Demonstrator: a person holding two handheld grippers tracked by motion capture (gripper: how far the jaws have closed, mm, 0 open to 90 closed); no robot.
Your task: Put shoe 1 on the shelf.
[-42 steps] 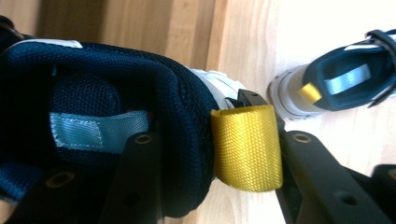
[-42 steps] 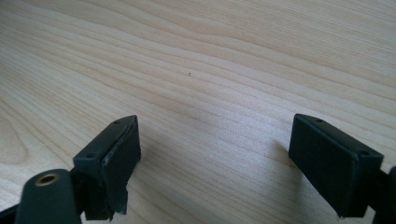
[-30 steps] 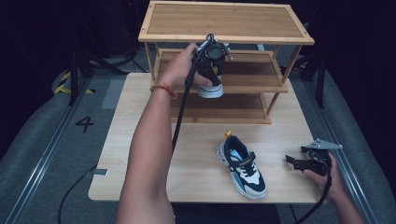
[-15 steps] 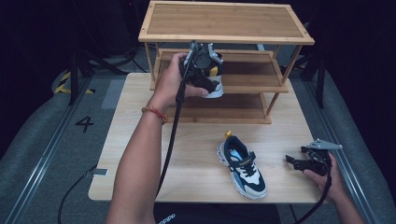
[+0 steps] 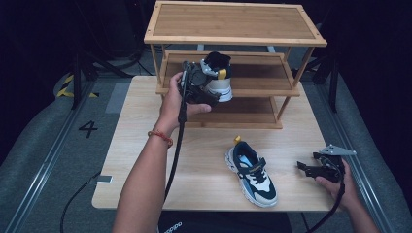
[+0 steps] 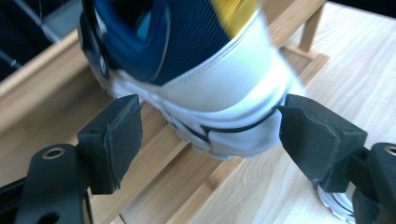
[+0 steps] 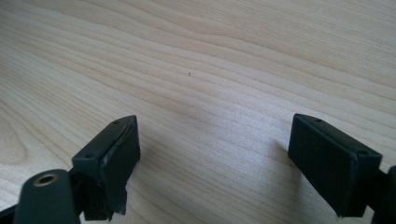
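Where the high view looks down on the table (image 5: pixel 145 145), the left gripper (image 5: pixel 201 87) is raised at the front edge of the middle shelf of a three-tier wooden shoe rack (image 5: pixel 233 29) that stands at the table's far edge, and a blue, white and yellow sneaker (image 5: pixel 218 77) sits on that shelf's left half, heel toward the gripper; it seems to be placed there so that the pair can be stored off the table. Its mate, the second sneaker (image 5: pixel 252 172), lies flat near the table's front edge, right of the middle, toe toward the person, most likely waiting its turn. Near the front right corner the right gripper (image 5: pixel 311 167) rests low, just beside that second sneaker but apart from it, presumably parked within easy reach. The count is two sneakers, two grippers and one rack. Seen from the left gripper view, the jaws stand wide on either side of the first sneaker's heel (image 6: pixel 219 88); the right pad looks to be just at the sole's edge, the left one clear of it, so the shoe appears to rest on the shelf slats rather than hang in a grip. Over in the right gripper view, the jaws are spread wide above bare wood grain with nothing between them.
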